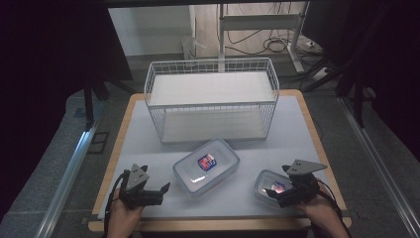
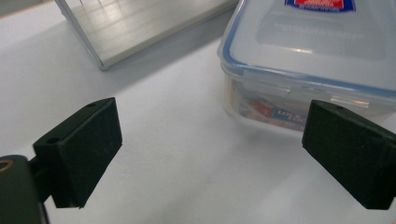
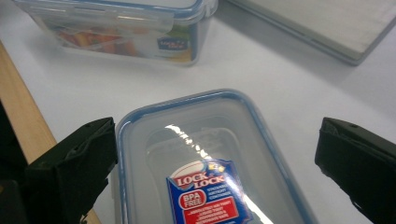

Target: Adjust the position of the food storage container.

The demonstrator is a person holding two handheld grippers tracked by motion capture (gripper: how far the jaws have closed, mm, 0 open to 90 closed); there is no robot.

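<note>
White table (image 1: pixel 148 148), clear blue-rimmed containers (image 1: pixel 206 166)

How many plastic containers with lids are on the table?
2. The larger container sits at the table's middle, in front of the wire basket. The smaller container lies near the front right edge, under the right gripper.

Glossy clear plastic containers (image 1: pixel 206 166); white wire basket (image 1: pixel 212 99); wood-edged table (image 1: pixel 115 148).
</note>
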